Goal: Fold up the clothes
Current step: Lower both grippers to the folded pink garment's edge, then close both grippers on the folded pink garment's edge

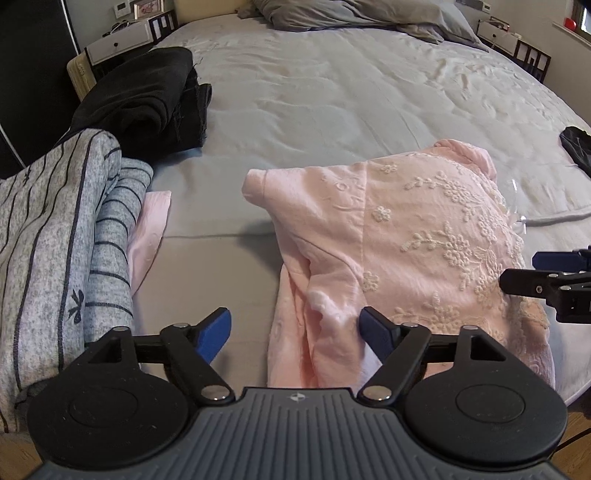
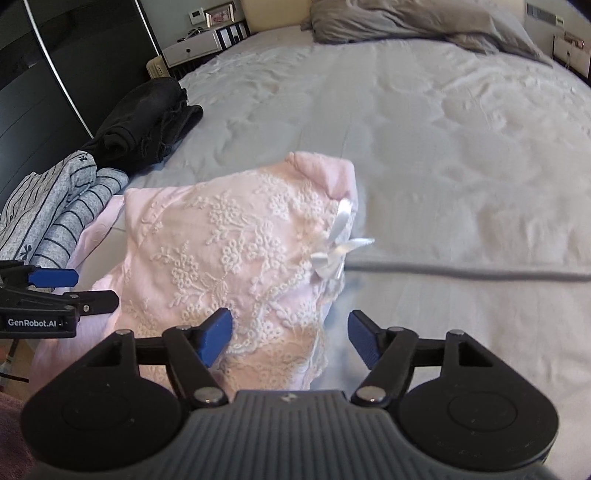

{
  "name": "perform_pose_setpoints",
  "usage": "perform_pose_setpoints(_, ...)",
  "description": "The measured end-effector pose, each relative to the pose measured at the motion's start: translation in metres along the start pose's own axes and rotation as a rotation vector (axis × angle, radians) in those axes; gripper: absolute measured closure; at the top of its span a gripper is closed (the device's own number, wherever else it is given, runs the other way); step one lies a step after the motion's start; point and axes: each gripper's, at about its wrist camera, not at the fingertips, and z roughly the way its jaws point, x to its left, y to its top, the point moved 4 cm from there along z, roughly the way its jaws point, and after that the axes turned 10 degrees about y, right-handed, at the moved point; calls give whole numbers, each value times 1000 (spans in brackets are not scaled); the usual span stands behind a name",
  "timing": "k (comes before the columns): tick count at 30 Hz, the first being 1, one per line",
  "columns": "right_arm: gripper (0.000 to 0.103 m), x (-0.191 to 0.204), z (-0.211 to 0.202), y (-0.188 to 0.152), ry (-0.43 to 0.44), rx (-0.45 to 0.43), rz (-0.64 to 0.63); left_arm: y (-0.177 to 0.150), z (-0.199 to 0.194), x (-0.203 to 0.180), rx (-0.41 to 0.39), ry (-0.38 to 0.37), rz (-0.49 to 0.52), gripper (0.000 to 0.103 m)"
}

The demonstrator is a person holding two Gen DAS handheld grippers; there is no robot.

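Note:
A pink garment with white lace embroidery [image 1: 406, 229] lies partly folded on the bed's near edge; it also shows in the right wrist view [image 2: 229, 236], with a white ribbon bow [image 2: 341, 245] at its right side. My left gripper [image 1: 295, 334] is open, its jaws astride the garment's near left hem. My right gripper [image 2: 290, 334] is open, its jaws astride the near right lace hem. The right gripper also appears at the right edge of the left wrist view [image 1: 546, 273]. The left gripper shows at the left edge of the right wrist view [image 2: 66, 291].
A folded grey striped garment [image 1: 59, 251] sits at the left, with a pink piece [image 1: 147, 236] under it. A black folded pile [image 1: 144, 99] lies behind it. The grey bed sheet [image 1: 351, 92] stretches ahead, pillows [image 1: 351, 14] at the far end. A grey cord [image 2: 461, 271] lies on the right.

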Motion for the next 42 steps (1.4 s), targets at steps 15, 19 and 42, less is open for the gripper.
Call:
perform_pose_setpoints(15,24,-15,25,-2,51,50,126,-4,21,41,37,-298,-291,20)
perform_pose_setpoints(19,20,-21,28,-3,65,56,176,-5,33,26,71,-294,-231,20)
perform_pose_setpoints(42,30,-15,55,10,105,36,161,7,64,-4,133,-364,-177,24)
